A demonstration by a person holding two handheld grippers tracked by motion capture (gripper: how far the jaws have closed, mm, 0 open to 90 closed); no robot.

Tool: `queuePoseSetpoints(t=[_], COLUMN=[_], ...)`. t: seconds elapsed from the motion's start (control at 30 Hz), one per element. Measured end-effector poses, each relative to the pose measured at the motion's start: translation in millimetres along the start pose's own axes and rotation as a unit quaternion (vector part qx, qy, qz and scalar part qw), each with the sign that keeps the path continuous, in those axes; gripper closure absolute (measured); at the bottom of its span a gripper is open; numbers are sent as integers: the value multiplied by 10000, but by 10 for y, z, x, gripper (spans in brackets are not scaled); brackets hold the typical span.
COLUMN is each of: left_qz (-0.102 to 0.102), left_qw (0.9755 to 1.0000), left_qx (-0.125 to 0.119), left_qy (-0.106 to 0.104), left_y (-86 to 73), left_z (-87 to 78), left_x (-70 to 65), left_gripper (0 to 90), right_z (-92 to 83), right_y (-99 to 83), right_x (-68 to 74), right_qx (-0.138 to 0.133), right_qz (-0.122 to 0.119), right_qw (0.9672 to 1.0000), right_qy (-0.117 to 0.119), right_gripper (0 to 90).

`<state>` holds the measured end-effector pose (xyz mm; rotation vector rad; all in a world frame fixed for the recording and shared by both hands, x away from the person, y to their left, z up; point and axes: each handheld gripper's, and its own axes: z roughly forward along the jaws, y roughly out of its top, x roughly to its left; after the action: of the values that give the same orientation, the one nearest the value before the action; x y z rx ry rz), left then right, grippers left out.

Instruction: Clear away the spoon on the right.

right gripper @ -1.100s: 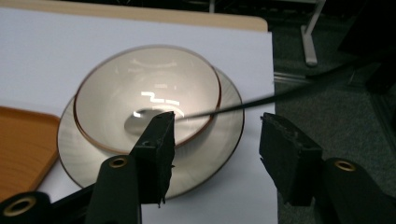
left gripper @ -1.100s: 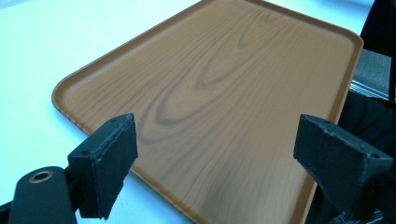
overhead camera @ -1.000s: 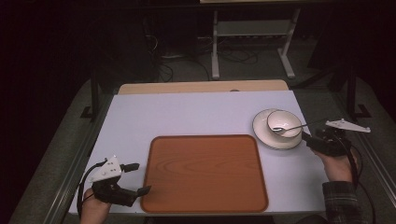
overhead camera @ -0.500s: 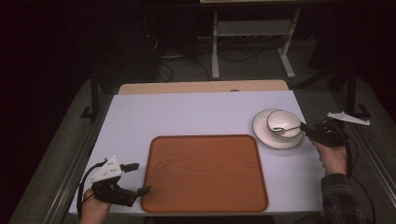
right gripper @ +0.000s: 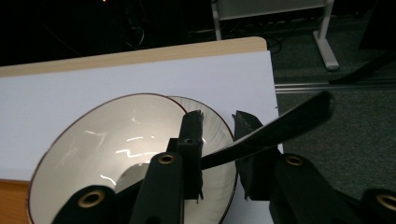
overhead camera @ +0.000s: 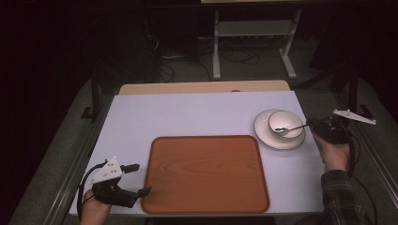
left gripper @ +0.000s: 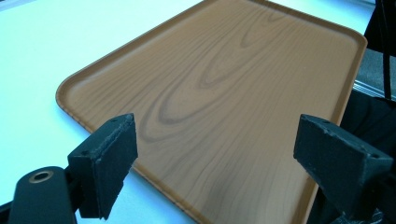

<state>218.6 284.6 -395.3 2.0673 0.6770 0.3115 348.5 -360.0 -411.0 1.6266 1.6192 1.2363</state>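
A white bowl (overhead camera: 285, 123) stands on a white plate (overhead camera: 263, 136) at the table's right, with a metal spoon (overhead camera: 293, 127) resting in it, handle pointing right. My right gripper (overhead camera: 315, 125) is at the handle's end. In the right gripper view its jaws have just been closing, and the dark spoon handle (right gripper: 289, 123) runs slantwise between them over the bowl (right gripper: 107, 140); the right gripper (right gripper: 219, 126) looks shut on it. My left gripper (overhead camera: 143, 178) lies open at the near-left corner of the wooden tray (overhead camera: 206, 173). Its wide-apart jaws frame the tray (left gripper: 224, 84), holding nothing.
The brown tray lies in the middle of the white table, near the front edge. A tan strip (overhead camera: 202, 87) runs along the table's far edge. Beyond it a metal stand (overhead camera: 253, 42) and cables sit on the dark floor.
My right gripper has moved a little left to the spoon's handle and its jaws have narrowed around it. The left gripper, the tray, the bowl and the plate have stayed put.
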Motion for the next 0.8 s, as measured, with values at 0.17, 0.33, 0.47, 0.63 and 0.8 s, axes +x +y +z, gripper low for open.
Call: queuePoseSetpoints(t=[0.17,0.33,0.47,0.63,0.8], left_qz=[11,2,-5,-23,-17], left_qw=[10000,10000,10000,10000,10000], left_qx=[-3,-5,-21,-21,-13], left_qy=[-1,4,5,10,19], left_y=[-1,0,-3,-8,-7], left_z=[-4,-3,-10,-11,-12], left_x=[-3,-2,4,9,6], left_gripper=[130,130,130,130,130], right_z=[-40,-57,-57,-37,-28], right_y=[49,167,267,331,408], right_x=[15,123,180,220,298], right_qx=[-116,-246,-303,-252,-131], right_qz=[28,-211,-350,-493,-812], right_qw=[9999,9991,9981,9975,9957], right_qy=[103,289,404,448,434], right_gripper=[780,840,880,881,882])
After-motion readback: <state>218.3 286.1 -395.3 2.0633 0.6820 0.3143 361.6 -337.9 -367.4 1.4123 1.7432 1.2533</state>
